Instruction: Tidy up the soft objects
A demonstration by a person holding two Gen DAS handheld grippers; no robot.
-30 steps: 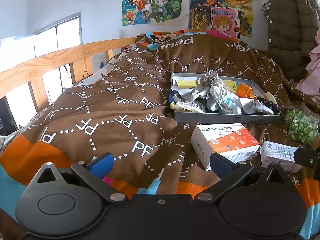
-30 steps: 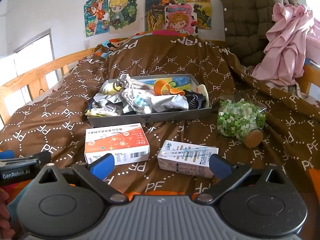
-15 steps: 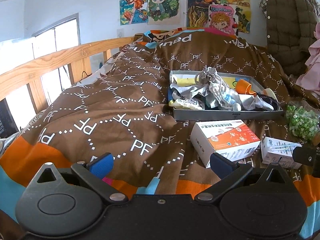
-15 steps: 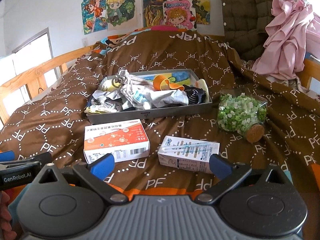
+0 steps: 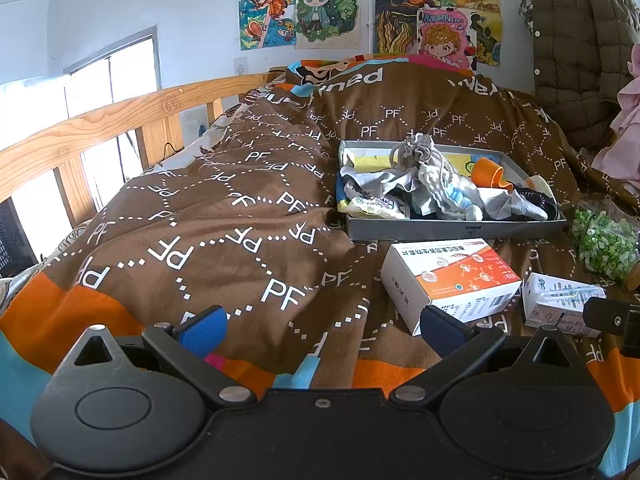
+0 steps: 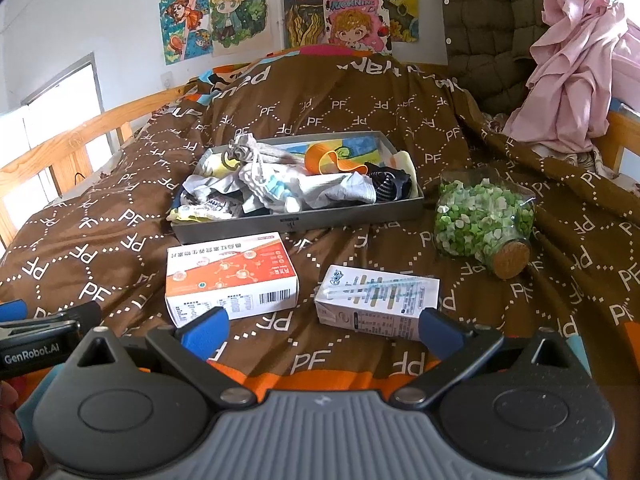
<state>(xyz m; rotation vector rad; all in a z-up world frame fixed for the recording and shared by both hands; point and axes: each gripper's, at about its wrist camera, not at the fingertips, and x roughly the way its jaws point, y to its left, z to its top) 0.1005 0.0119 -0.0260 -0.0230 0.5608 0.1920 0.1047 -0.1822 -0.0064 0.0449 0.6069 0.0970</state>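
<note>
A grey tray sits mid-bed on the brown quilt, heaped with soft items: a grey drawstring pouch, crumpled socks and cloths and an orange cup. In front of the tray lie an orange-white box and a white carton. My left gripper is open over bare quilt, left of the box. My right gripper is open just short of both boxes, holding nothing.
A corked jar of green bits lies right of the tray. A wooden bed rail runs along the left. A brown padded coat and pink cloth hang at the back right. The left gripper's tip shows at the right view's left edge.
Both grippers have edged slightly forward and tilted, so the tray and boxes sit a little differently in view. Both stay open; nothing was grasped or moved.
</note>
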